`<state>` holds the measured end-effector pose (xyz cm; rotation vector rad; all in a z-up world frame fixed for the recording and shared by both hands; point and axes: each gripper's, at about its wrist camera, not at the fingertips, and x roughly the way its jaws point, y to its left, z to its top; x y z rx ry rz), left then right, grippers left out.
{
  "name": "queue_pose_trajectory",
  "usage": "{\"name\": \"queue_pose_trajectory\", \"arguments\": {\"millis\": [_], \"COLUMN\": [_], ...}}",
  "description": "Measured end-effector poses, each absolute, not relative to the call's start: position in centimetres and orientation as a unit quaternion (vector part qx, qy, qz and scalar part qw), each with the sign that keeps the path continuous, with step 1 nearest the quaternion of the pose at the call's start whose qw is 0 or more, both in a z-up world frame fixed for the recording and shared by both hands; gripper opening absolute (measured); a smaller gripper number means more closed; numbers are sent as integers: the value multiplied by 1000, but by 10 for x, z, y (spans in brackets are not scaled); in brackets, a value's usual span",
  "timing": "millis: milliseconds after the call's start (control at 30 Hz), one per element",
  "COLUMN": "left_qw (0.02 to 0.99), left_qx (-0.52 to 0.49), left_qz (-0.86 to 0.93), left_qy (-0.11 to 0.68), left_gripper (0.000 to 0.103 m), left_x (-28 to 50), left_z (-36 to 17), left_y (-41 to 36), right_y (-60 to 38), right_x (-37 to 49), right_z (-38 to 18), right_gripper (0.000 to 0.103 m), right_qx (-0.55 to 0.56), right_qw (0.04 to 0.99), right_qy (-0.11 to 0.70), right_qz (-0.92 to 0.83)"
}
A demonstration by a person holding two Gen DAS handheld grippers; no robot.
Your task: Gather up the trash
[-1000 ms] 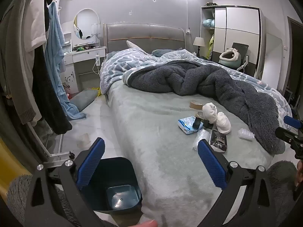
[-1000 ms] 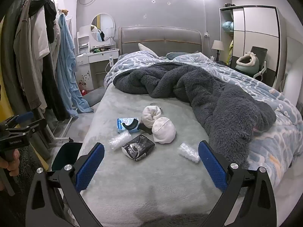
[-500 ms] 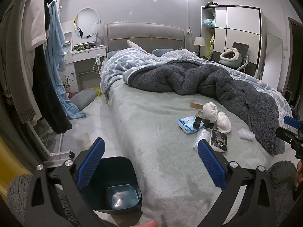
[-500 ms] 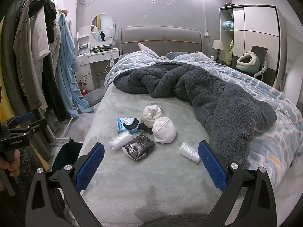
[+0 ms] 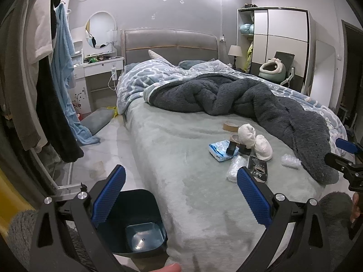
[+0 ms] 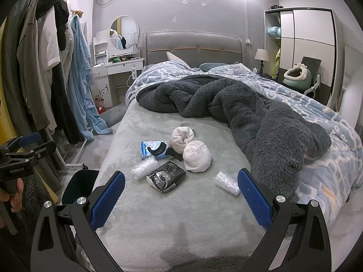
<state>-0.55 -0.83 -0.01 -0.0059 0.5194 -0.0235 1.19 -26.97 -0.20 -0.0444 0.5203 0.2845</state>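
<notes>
Trash lies on the grey-green bed [image 6: 181, 215]: a black snack wrapper [image 6: 166, 179], a clear crumpled plastic piece [image 6: 144, 169], another clear plastic piece [image 6: 227, 183] and a blue tissue pack [image 6: 153, 150]. In the left wrist view the wrapper [image 5: 258, 168] and the plastic [image 5: 236, 168] lie beyond my right fingertip. A dark blue bin [image 5: 136, 222] stands on the floor at the bed's left foot corner, under my left gripper [image 5: 180, 196]. It is open and empty. My right gripper [image 6: 181, 200] is open and empty, above the bed's foot.
Two rolled white socks [image 6: 192, 149], a black object [image 6: 158, 150] and a tape roll [image 5: 230, 125] lie among the trash. A dark fleece blanket [image 6: 249, 113] covers the bed's right side. A clothes rack [image 6: 45, 68] stands left. A wardrobe [image 6: 306, 45] stands right.
</notes>
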Motion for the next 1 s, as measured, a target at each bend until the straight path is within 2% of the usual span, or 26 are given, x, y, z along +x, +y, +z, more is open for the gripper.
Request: {"name": "queue_pose_trajectory", "arguments": {"millis": [1000], "left_qw": [966], "left_qx": [-21], "left_qz": [-5], "left_qy": [257], "left_gripper": [100], "left_x": [-5], "left_z": [4], "left_y": [1], "right_y": [-270], "right_x": [12], "right_z": [-1], "right_gripper": [100], "right_qx": [-24], "right_qw": [956], "right_qy": [255], "right_qz": [140]}}
